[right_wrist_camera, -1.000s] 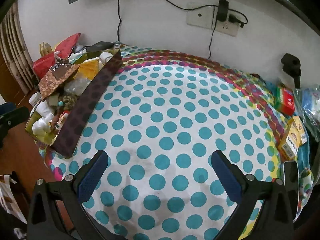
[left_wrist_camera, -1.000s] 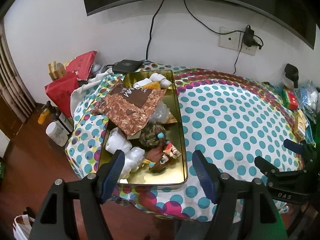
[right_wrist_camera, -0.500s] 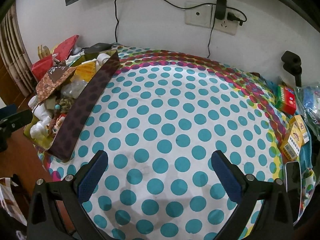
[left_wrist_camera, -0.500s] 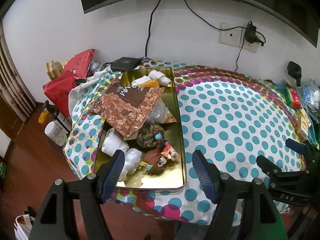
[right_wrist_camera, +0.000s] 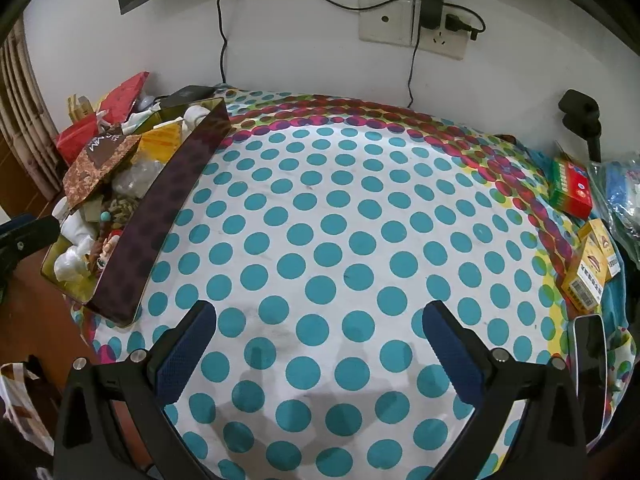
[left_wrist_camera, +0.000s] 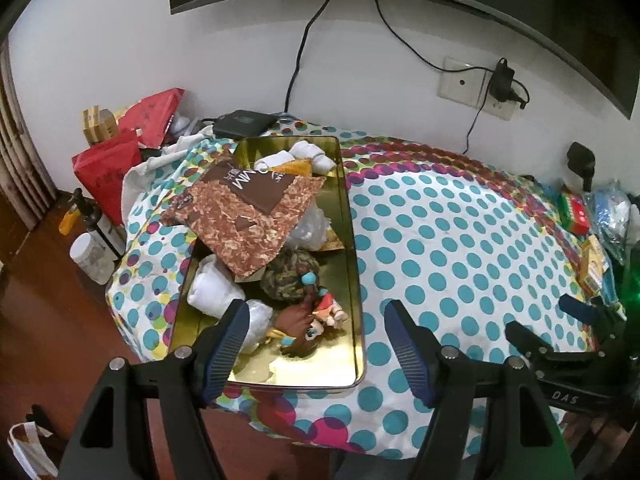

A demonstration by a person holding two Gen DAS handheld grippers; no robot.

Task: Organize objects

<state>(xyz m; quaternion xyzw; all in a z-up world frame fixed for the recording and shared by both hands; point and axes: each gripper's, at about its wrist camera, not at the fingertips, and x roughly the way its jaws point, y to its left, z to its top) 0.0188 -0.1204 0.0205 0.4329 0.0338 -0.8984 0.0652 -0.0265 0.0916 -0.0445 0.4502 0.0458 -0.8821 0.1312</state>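
The desk (right_wrist_camera: 340, 240) wears a cloth of teal dots. On its left edge sits a gold tin (left_wrist_camera: 352, 280) heaped with odds and ends. Along the right edge lie a red-green box (right_wrist_camera: 570, 188), yellow boxes (right_wrist_camera: 592, 264) and a phone (right_wrist_camera: 588, 356).

Both tools are held level with their blue-padded fingers spread wide and nothing between them, the left tool (left_wrist_camera: 314, 344) pointing forward beside the right tool (right_wrist_camera: 318, 344), whose dark frame shows at the left view's right edge.
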